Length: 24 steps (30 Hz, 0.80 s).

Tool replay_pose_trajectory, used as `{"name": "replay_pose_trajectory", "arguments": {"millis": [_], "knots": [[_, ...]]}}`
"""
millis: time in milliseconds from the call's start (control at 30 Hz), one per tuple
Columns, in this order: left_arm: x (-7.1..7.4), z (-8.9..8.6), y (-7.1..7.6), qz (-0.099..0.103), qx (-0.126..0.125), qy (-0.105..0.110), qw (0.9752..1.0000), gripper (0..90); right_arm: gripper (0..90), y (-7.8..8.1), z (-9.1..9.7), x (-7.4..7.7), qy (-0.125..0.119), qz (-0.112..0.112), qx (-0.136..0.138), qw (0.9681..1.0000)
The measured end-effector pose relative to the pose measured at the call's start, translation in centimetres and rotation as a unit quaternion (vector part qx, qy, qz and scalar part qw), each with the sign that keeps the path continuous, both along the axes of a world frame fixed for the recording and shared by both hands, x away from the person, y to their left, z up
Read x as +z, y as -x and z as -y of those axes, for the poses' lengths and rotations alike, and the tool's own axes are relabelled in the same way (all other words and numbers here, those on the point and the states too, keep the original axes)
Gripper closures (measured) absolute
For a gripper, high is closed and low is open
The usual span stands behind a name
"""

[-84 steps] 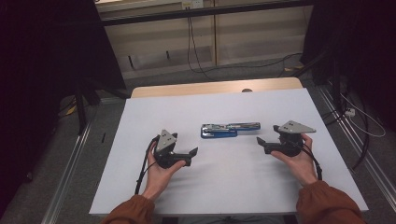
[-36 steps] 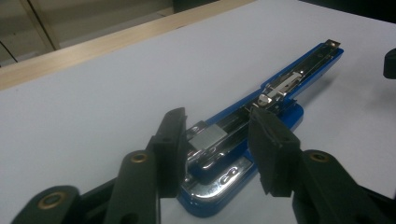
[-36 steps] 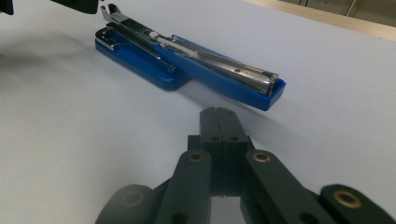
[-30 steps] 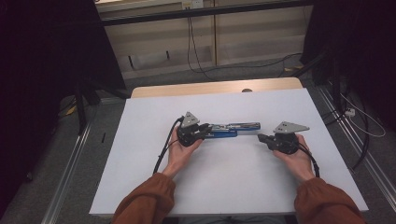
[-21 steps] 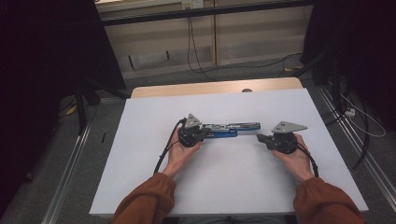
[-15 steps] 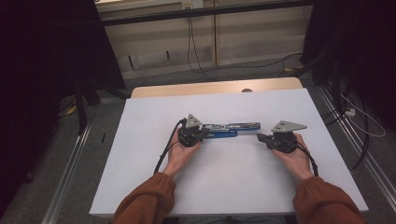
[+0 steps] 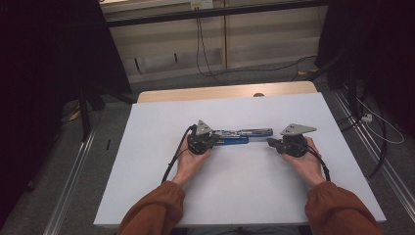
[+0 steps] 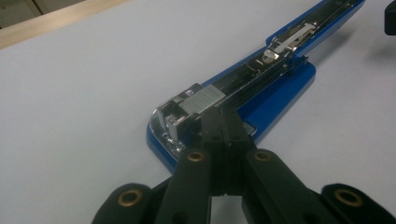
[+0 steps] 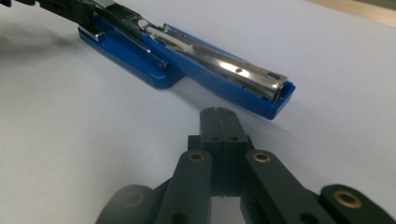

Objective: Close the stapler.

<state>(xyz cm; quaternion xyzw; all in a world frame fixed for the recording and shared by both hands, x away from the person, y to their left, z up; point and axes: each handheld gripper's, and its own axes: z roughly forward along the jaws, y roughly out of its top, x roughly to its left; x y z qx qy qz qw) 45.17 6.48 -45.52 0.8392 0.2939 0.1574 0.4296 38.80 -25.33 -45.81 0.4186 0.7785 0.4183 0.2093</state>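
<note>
The table [image 7: 147, 196] carries a pale grey-white sheet over nearly all of its top, with a strip of bare wood showing along the far edge. A blue stapler [image 7: 240, 137] lies near the middle of the table, a little toward the far edge, with its long axis running from the left side to the right. It is swung open and flat — the blue base and the metal staple channel stretch out end to end, the channel facing up. In the left gripper view the stapler [image 8: 261, 88] runs away toward the upper right, its metal head block at the near end. In the right gripper view the stapler [image 9: 187, 53] lies across the top, one blue end pointing toward the lens. The left gripper [image 7: 211, 142] rests at the left end of the stapler; its jaws are pressed together with nothing between them, and their joined tips [image 8: 223, 122] sit against the metal head block. The right gripper [image 7: 270, 143] sits near the right end of the stapler; its jaws are likewise pressed together and empty, and their tips [image 9: 223, 122] stop just short of the blue end, apart from it. Each gripper is held in one hand — sleeves rust-brown, coming in over the near edge.
</note>
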Motion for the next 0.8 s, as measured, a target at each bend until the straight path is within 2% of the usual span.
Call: {"name": "replay_pose_trajectory", "arguments": {"millis": [33,67,100,267,367,433,467,700,800], "knots": [[0.0,0.1,0.1,-0.005,-0.002,0.004,1.0000,90.0,90.0,0.0,-0.1,-0.1,0.003,-0.005,-0.001,1.0000],[0.0,0.1,0.1,0.001,-0.003,-0.001,1.0000,90.0,90.0,-0.1,-0.1,-0.3,0.010,-0.010,0.001,0.9999],[0.0,0.1,0.1,-0.001,-0.003,0.000,1.0000,90.0,90.0,-0.1,-0.2,-0.3,0.011,-0.012,0.002,0.9999],[0.0,0.1,0.1,0.000,-0.003,-0.003,1.0000,90.0,90.0,-0.5,-0.1,-0.1,0.019,-0.015,-0.001,0.9997],[0.0,0.0,0.0,-0.002,-0.003,0.002,1.0000,90.0,90.0,-1.0,-0.2,0.0,0.035,-0.032,-0.005,0.9989],[0.0,0.0,0.0,-0.001,-0.004,0.002,1.0000,90.0,90.0,-1.3,-0.4,-0.1,0.041,-0.054,-0.003,0.9977],[0.0,0.0,0.0,-0.003,-0.003,0.001,1.0000,90.0,90.0,-1.4,-0.4,-0.2,0.053,-0.053,-0.008,0.9972],[0.0,0.0,0.0,-0.001,-0.004,0.002,1.0000,90.0,90.0,-1.7,-0.3,-0.2,0.053,-0.059,-0.013,0.9968],[0.0,0.0,0.0,0.000,-0.001,0.000,1.0000,90.0,90.0,-2.0,-0.4,-0.1,0.050,-0.069,-0.014,0.9963]]}}
